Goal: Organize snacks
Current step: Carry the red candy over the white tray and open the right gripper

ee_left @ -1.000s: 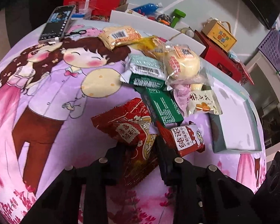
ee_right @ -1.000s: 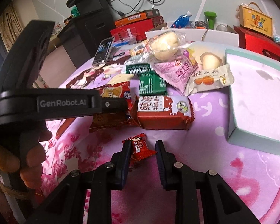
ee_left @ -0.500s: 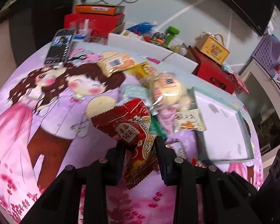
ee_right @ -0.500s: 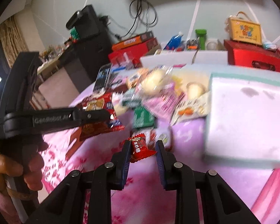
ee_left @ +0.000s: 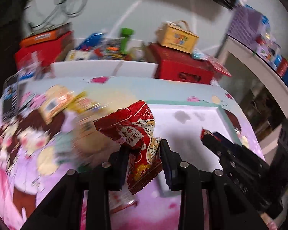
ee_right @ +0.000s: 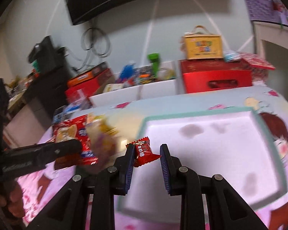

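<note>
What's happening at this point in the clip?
A person is sorting snacks with a handheld gripper in each hand. The left gripper is shut on a large red snack packet, and the right gripper on a small red candy. Both are held in the air near the white tray, which looks empty. More snacks lie on the tablecloth, blurred.

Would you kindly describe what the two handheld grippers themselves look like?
Both the left gripper and right gripper are matte black plastic, with angular struts, round silver pivot pins and dark blue ribbed pads inside the fingers. Blurred pale lettering runs along the left gripper's side in the right wrist view.
</note>
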### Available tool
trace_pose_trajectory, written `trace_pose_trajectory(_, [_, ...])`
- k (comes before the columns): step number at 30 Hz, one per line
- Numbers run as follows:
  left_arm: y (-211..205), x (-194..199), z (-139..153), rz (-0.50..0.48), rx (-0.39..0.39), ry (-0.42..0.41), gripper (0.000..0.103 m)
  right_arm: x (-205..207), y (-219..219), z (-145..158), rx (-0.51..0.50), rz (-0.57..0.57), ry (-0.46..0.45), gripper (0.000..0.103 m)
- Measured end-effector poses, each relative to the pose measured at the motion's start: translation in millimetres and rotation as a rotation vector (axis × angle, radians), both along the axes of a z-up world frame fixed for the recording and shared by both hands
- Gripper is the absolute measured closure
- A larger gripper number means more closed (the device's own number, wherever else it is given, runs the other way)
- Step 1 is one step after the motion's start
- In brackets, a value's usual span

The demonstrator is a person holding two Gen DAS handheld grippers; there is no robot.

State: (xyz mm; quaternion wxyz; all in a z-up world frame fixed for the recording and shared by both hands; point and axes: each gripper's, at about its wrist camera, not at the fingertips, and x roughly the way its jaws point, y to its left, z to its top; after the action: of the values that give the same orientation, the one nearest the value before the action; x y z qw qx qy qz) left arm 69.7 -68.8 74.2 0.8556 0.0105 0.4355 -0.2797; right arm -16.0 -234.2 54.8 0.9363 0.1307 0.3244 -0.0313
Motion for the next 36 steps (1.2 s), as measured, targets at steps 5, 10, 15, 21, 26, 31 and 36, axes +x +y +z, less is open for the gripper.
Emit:
trace_pose_trajectory(5, [-61, 17, -9, -0.101, 0.025, 0.029, 0.069, 19, -58, -7, -0.041, -0.118, 0.082, 0.074])
trace_pose_trajectory(10, [-104, 31, -30, -0.142, 0.042, 0.086, 0.069, 37, -109, -20, -0.045, -0.19, 0.162, 0.074])
trace_pose_trajectory(15, [-129, 50, -54, -0.141, 0.071, 0.139, 0.069, 49, -140, -36, -0.044, -0.231, 0.229, 0.074])
trace_pose_trajectory(21, [-132, 55, -53, -0.093, 0.108, 0.127, 0.024, 59, -148, -46, -0.072, -0.242, 0.301, 0.074])
trace_pose_trajectory(26, [-121, 47, -38, -0.073, 0.106, 0.102, 0.019, 54, -141, -35, -0.079, -0.24, 0.292, 0.072])
trace_pose_trajectory(31, [-101, 32, -18, -0.04, 0.112, 0.049, 0.01, 43, -128, -21, -0.089, -0.259, 0.284, 0.034])
trace_pose_trajectory(36, [-77, 19, -12, 0.014, 0.184, -0.013, 0.008, 38, -111, -11, -0.089, -0.243, 0.286, 0.01])
